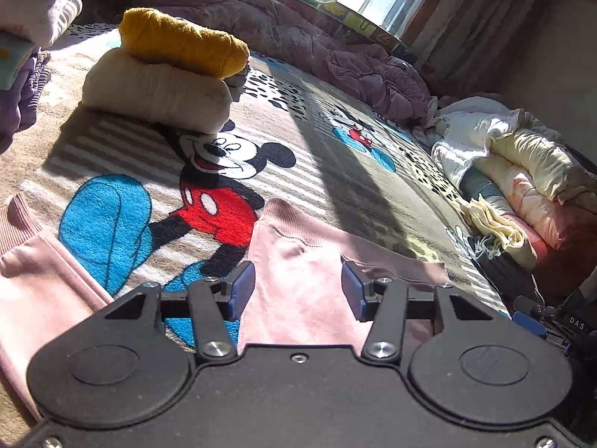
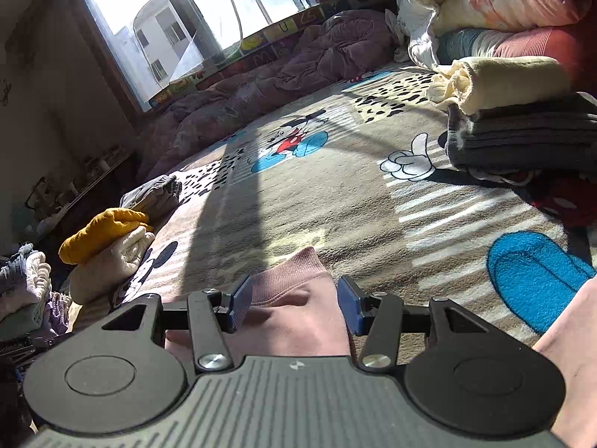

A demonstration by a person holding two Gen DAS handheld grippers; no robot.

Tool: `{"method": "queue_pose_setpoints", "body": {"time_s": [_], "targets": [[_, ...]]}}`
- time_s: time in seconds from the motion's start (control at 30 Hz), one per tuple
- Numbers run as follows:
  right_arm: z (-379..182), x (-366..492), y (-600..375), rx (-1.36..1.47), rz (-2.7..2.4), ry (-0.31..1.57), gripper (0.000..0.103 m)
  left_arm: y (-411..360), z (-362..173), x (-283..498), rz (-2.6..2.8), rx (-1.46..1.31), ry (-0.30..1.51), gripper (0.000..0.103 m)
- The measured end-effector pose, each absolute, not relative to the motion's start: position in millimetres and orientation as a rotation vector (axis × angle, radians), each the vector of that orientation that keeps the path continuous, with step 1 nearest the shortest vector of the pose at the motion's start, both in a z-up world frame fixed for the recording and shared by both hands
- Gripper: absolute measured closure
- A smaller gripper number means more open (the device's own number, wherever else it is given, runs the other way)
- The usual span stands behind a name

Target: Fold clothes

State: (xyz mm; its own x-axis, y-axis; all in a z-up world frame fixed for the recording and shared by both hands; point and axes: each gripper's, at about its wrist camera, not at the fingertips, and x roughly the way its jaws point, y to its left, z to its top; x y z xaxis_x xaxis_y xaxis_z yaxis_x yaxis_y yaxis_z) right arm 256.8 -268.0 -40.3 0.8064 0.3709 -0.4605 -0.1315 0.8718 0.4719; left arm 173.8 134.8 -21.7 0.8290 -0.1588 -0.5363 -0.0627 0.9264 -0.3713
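Note:
A pale pink garment (image 1: 298, 280) with ribbed cuffs lies flat on the cartoon-mouse rug (image 1: 156, 171). My left gripper (image 1: 297, 291) hovers open just over one ribbed end of it, blue pads on either side of the cloth. A second pink part (image 1: 41, 280) stretches along the lower left. In the right wrist view my right gripper (image 2: 291, 306) is open too, with a ribbed pink cuff (image 2: 294, 272) lying between and below its fingers. Neither gripper pinches the fabric.
A folded mustard piece on a cream piece (image 1: 164, 74) sits at the rug's far left. A purple quilt (image 1: 298, 37) lines the window wall. Folded dark and cream clothes (image 2: 522, 123) and a heap of bedding (image 1: 522, 171) stand at the right. More clothes (image 1: 30, 18) pile far left.

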Motion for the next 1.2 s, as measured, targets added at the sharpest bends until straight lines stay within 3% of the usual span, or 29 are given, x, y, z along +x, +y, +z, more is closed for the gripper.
{"method": "queue_pose_setpoints", "body": {"time_s": [0.23,0.37,0.5,0.73,0.87,0.9,1.0,1.17,1.2], "targets": [[-48.6,118.4,-280.1,0.429,0.207,0.420,0.050,25.8,-40.2,81.1,-0.094,0.061,0.518,0.055],[-62.6,81.5,-286.3,0.416,0.147,0.437,0.048,-18.1,-63.6,51.8,-0.136,0.233,0.458,0.055],[-83.1,71.4,-305.5,0.466,0.100,0.515,0.045,-43.6,-100.4,43.6,-0.135,0.401,0.533,0.060],[-105.2,66.5,-321.4,0.534,0.138,0.553,0.043,-67.9,-71.6,29.3,-0.165,0.307,0.394,0.062],[-108.4,56.4,-322.1,0.561,0.154,0.550,0.043,-94.9,-105.2,32.2,-0.217,0.426,0.489,0.062],[-108.4,55.7,-324.9,0.583,0.151,0.547,0.044,-99.8,-99.7,29.3,-0.214,0.436,0.485,0.069],[-112.4,52.3,-337.7,0.656,0.127,0.524,0.045,-114.3,-74.7,28.6,-0.240,0.419,0.408,0.069],[-121.4,53.3,-355.5,0.762,0.132,0.482,0.045,-145.9,-82.1,60.1,-0.289,0.386,0.427,0.069],[-122.4,53.3,-356.9,0.771,0.136,0.476,0.045,-151.6,-94.6,65.8,-0.326,0.414,0.506,0.077]]}}
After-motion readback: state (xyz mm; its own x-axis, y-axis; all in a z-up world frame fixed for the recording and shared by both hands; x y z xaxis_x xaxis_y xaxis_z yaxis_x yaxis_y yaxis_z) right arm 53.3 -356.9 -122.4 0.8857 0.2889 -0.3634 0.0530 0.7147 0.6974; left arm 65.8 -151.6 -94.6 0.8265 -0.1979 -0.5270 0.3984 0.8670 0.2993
